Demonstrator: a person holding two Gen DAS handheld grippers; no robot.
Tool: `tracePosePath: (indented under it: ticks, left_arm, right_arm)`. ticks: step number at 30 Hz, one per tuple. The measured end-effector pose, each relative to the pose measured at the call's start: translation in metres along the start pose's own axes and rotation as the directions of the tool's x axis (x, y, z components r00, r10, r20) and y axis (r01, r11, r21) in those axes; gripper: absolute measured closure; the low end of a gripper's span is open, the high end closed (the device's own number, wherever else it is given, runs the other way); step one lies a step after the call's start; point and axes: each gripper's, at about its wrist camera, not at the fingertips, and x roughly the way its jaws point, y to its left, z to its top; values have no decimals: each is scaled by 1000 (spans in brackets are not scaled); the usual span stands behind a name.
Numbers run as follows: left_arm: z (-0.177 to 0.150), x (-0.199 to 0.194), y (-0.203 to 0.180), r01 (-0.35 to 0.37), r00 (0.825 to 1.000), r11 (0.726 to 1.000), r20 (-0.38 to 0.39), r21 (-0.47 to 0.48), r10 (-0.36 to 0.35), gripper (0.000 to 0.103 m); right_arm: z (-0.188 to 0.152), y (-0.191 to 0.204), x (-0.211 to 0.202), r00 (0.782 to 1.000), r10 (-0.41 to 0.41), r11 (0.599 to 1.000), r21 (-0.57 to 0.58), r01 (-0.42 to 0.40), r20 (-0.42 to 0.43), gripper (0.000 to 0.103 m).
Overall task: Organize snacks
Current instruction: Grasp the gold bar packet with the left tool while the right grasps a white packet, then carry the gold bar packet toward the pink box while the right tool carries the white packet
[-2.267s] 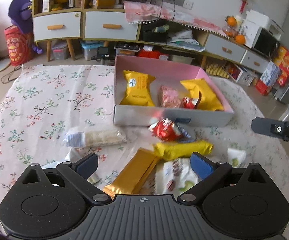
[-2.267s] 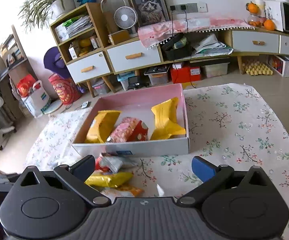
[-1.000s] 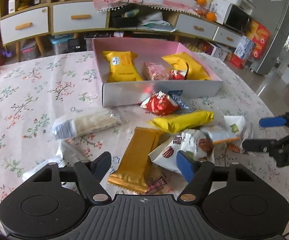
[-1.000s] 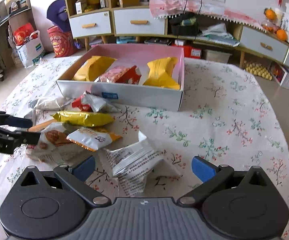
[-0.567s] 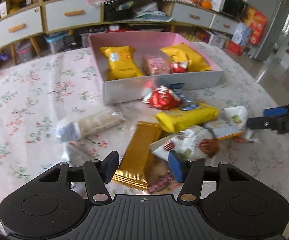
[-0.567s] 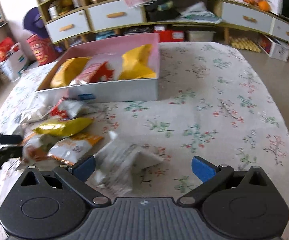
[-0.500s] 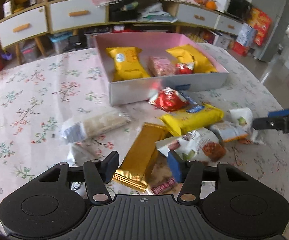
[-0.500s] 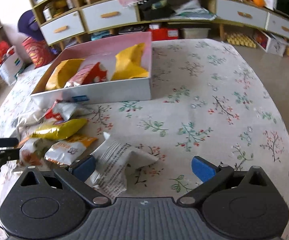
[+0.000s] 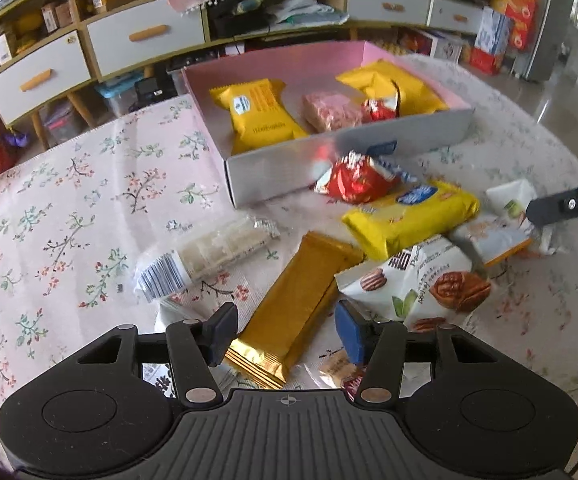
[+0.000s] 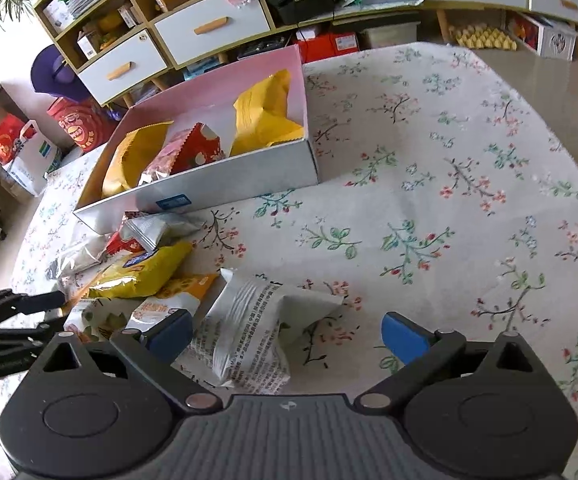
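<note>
1. Floral cloth (image 10: 429, 168): pink box (image 9: 329, 62) holds yellow packs; loose snacks lie before it.
2. Left gripper (image 9: 285, 330): jaws just narrowed around gold bar (image 9: 297, 304), pads not pressing.
3. Right gripper (image 10: 285, 336): spread wide over white packet (image 10: 249, 332).

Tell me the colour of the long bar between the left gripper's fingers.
Gold bar, clearest in the left wrist view.

Your clearest way runs along the counter's (image 10: 469, 168) right side, bare cloth from the near edge up past the box (image 10: 249, 168). In front of the box's near wall the loose snack pile (image 9: 405, 216) crowds the counter's middle. The counter's left side (image 9: 57, 216) lies open beyond the clear cracker sleeve (image 9: 205, 256).
</note>
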Motion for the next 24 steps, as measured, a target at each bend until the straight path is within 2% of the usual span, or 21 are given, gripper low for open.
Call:
tracePosePath:
  ticks: [4, 9, 11, 14, 17, 24]
  left_arm:
    - [-1, 4, -5, -14, 1000, 1000, 1, 20, 14, 54]
    - [-1, 6, -6, -22, 999, 999, 25, 24, 22, 54]
    - [0, 7, -5, -19, 999, 1000, 29, 6, 19, 54]
    - [2, 7, -3, -5, 1000, 1000, 21, -30, 6, 61]
    - [3, 7, -4, -22, 1000, 998, 12, -53, 23, 69]
    - [2, 6, -3, -49, 999, 992, 13, -112, 51, 72]
  right_arm:
    - [0, 0, 4, 1000, 5, 1000, 12, -5, -14, 20]
    - [0, 3, 3, 997, -75, 996, -49, 75, 1, 22]
    - [1, 2, 3, 998, -68, 996, -50, 68, 1, 22]
    - [1, 2, 4, 999, -38, 999, -35, 37, -17, 24]
    - [-1, 5, 7, 999, -36, 998, -52, 35, -27, 29]
    - [-4, 12, 10, 998, -60, 993, -104, 57, -23, 39]
